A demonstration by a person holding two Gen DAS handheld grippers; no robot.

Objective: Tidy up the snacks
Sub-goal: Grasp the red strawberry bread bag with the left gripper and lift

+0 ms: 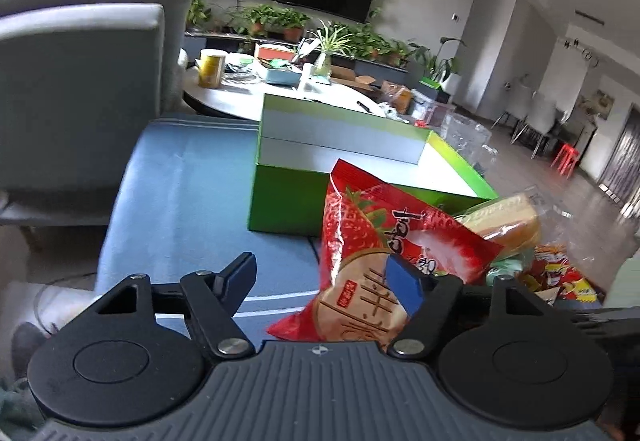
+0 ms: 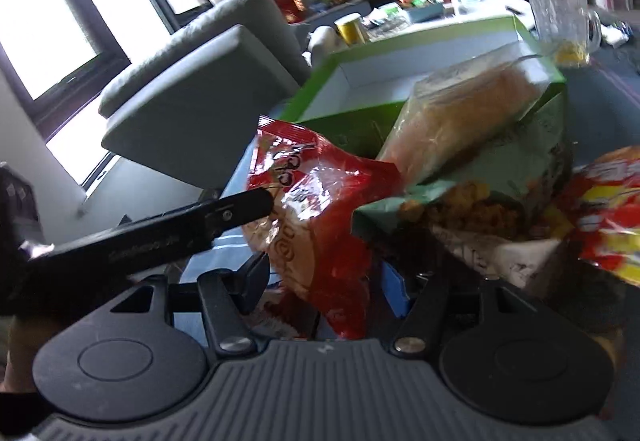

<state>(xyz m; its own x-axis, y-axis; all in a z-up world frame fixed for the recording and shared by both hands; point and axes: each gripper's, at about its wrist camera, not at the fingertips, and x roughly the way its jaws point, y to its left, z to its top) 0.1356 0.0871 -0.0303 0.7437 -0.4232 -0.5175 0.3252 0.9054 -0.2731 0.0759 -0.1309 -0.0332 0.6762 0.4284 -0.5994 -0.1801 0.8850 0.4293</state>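
A red strawberry snack bag (image 1: 372,261) stands tilted in front of an open green box (image 1: 360,145) on a blue cloth. My left gripper (image 1: 320,281) is open; its right pad touches the bag, its left finger stands apart. In the right wrist view the same red bag (image 2: 316,209) sits between the fingers of my right gripper (image 2: 328,281), which are spread wide around it. A bread pack (image 2: 460,113) leans on the green box (image 2: 360,81). A green snack bag (image 2: 480,193) and a red-yellow bag (image 2: 608,209) lie to the right. The left gripper's finger (image 2: 224,217) reaches the red bag.
A grey armchair (image 1: 80,89) stands to the left. A white round table (image 1: 280,93) with a yellow can, plants and clutter is behind the box. A glass mug (image 2: 564,17) stands past the box's right corner.
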